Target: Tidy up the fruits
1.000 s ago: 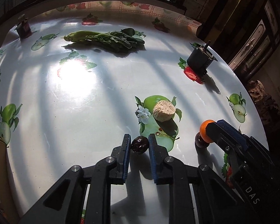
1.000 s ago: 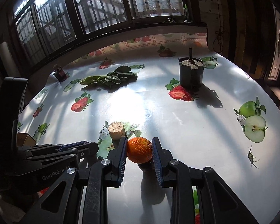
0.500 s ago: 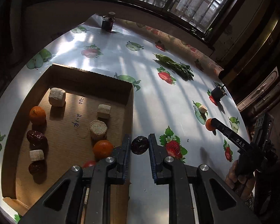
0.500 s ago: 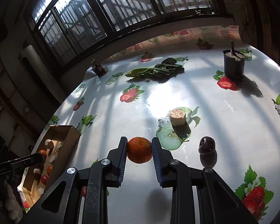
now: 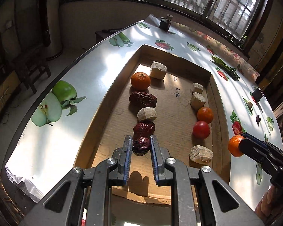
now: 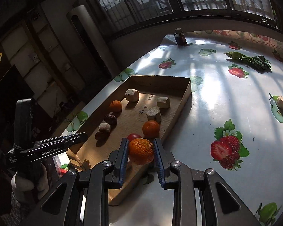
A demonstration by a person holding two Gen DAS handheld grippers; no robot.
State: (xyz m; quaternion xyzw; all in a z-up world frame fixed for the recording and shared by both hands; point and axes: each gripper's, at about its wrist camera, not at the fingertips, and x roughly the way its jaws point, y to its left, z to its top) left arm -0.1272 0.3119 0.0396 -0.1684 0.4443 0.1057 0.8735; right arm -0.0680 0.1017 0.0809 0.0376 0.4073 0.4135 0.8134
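right gripper (image 6: 141, 151) clamps orange (image 6: 141, 151) | over cardboard tray (image 6: 186, 92) edge

Window (image 6: 160, 1) daylight, glare on tablecloth (image 6: 213, 86), dark room edges, heavy fisheye bending.

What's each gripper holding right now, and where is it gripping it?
The left gripper pinches a dark red date across its sides. The right gripper clamps an orange across its middle.

left wrist: above box (image 5: 111, 98), near | right wrist: beside box (image 6: 186, 92) | shared: box
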